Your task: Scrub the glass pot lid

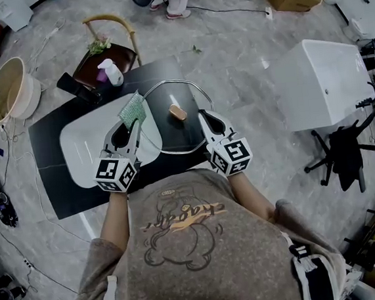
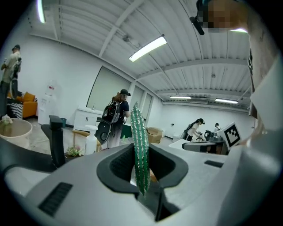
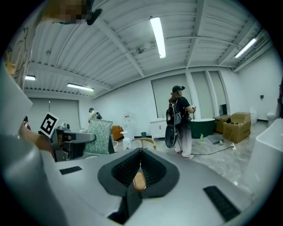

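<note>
Bright ceiling strip lights (image 3: pixel 157 37), sharp frames, fisheye-bent edges

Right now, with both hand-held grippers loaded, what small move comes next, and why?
Probably press the green scrub pad flat against the glass pot lid: the left hand-held gripper pinches it near the rim, and the right hand-held gripper clamps the lid's other edge.

Dark rectangular bench (image 1: pixel 52 185) sitting on a grey marble-look floor (image 1: pixel 246 74). There's a long white tray (image 1: pixel 85 152) with rounded corners lying flat across its left half, and some black stand thing (image 1: pixel 76 86) at the far left corner. The glass pot lid (image 1: pixel 172 131) is over the right half, overlapping the tray's edge, though honestly can't tell if it's actually resting on the bench.
</note>
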`<state>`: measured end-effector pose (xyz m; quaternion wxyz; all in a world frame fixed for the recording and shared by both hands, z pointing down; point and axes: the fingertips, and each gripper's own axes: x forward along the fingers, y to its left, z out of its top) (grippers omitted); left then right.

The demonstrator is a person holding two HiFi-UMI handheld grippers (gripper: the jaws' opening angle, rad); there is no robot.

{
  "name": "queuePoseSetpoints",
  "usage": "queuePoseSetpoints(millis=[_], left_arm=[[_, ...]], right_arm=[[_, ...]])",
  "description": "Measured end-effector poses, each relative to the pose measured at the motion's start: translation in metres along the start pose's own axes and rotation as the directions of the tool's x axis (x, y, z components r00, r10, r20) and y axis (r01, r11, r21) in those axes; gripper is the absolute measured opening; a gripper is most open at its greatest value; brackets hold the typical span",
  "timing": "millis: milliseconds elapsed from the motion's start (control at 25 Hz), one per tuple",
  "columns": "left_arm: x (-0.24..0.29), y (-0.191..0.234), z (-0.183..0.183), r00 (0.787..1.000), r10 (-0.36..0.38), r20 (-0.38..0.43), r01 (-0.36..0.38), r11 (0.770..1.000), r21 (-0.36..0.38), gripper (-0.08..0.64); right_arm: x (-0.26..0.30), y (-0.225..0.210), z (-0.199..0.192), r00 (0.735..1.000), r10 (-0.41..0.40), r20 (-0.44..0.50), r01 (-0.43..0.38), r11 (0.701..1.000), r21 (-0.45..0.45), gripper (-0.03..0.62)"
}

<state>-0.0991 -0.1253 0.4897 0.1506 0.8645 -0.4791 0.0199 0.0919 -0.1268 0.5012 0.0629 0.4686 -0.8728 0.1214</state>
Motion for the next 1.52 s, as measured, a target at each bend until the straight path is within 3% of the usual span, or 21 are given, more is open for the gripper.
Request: queuePoseSetpoints(millis=[280, 760, 1520], left_arm=[[0.0, 0.01, -0.009, 0.999, 0.038, 0.023, -0.038, 0.999, -0.018, 0.084], [-0.006, 0.015, -0.008, 0.996, 0.08, 0.035, -0.078, 0.996, -0.041, 0.084], [-0.011, 0.016, -0.012, 0.995, 0.094, 0.018, -0.093, 0.993, -0.073, 0.084]], right_arm=[[0.003, -0.007, -0.011, 0.999, -0.035, -0.002, 0.035, 0.999, 0.002, 0.026], [0.006, -0.005, -0.01, 1.0, -0.015, 0.003, 0.015, 1.0, 0.015, 0.026], [0.005, -0.001, -0.012, 1.0, 0.0, -0.008, 0.0, 1.0, 0.005, 0.026]])
